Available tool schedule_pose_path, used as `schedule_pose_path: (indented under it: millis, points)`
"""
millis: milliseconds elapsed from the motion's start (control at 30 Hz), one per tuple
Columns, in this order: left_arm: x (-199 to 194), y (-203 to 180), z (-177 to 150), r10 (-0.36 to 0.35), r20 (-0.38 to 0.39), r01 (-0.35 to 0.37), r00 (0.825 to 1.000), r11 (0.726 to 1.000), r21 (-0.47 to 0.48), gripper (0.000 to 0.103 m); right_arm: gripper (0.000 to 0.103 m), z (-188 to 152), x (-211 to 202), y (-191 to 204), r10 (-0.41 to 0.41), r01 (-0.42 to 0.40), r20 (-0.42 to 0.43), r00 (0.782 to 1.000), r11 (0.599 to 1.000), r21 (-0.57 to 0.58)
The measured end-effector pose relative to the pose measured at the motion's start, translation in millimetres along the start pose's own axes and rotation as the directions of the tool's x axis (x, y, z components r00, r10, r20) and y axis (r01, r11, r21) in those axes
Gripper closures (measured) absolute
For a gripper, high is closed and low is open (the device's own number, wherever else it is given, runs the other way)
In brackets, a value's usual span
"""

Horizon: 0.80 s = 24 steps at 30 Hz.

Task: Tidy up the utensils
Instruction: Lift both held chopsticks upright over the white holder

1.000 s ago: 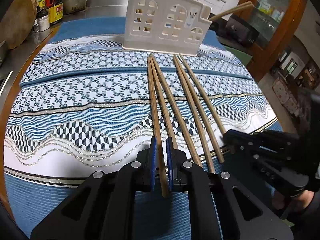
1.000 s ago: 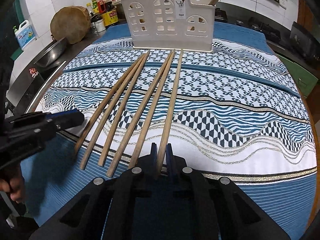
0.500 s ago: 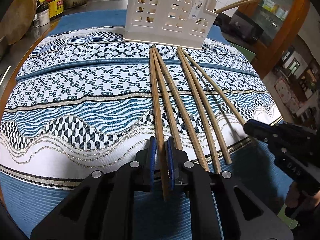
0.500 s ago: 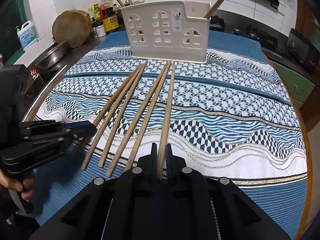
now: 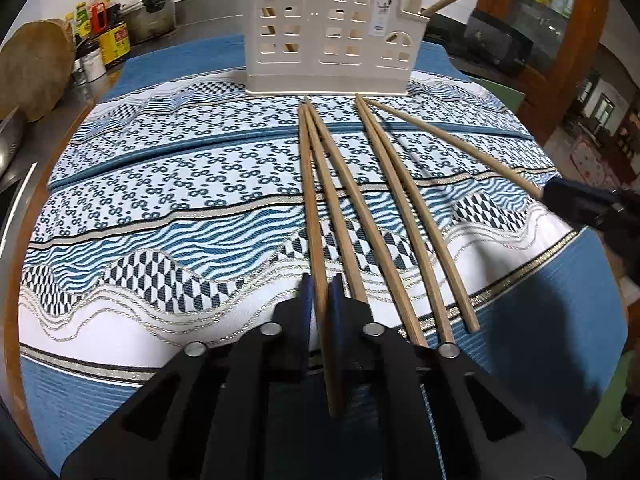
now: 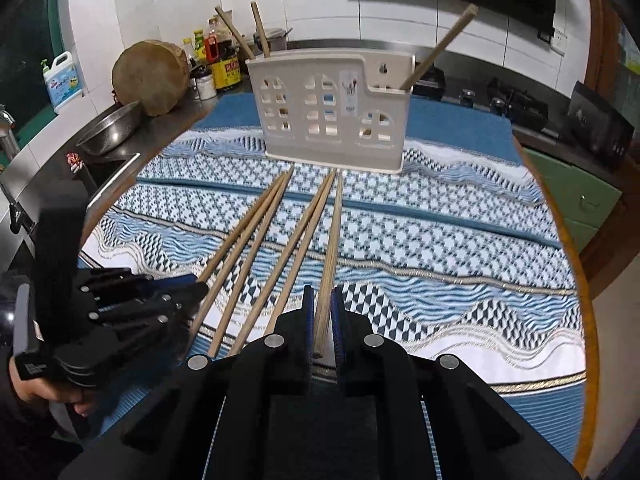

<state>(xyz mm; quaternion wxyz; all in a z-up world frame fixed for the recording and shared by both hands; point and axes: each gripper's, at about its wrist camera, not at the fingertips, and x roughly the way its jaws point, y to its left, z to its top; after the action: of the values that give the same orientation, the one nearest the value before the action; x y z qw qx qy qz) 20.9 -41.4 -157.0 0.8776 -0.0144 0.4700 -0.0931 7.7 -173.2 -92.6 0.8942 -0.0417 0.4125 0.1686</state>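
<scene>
Wooden chopsticks lie fanned on the patterned cloth, tips toward the white holder at its far edge. Each claw is pinching one stick near its butt end — the left gripper on the leftmost chopstick, the right gripper on the rightmost chopstick. Pickup looks like the step in hand; next comes carrying each stick over and dropping it tip-down into a holder slot.
</scene>
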Motion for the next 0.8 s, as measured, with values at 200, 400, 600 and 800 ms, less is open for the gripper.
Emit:
schedule_pose_path:
  millis: [200,400,600,800]
  points:
    - [-17,13,9,-0.003,0.039,0.003,0.999,1.0,-0.012,0.096,0.095,17,-19,-5,-0.006,0.007,0.059,0.998,1.0,-0.013]
    - [-51,24,31,-0.023,0.141,0.026,0.99,0.999,-0.026,0.097,0.096,44,-39,-13,0.008,-0.006,0.131,0.991,1.0,-0.016]
    - [-73,29,57,-0.045,0.21,0.05,0.977,0.999,-0.019,0.098,0.096,71,-52,-17,0.028,-0.022,0.182,0.983,0.999,-0.038]
    - [-75,30,69,-0.062,0.206,0.063,0.976,0.998,0.002,0.098,0.096,90,-61,-20,0.016,-0.001,0.218,0.976,0.998,-0.068]
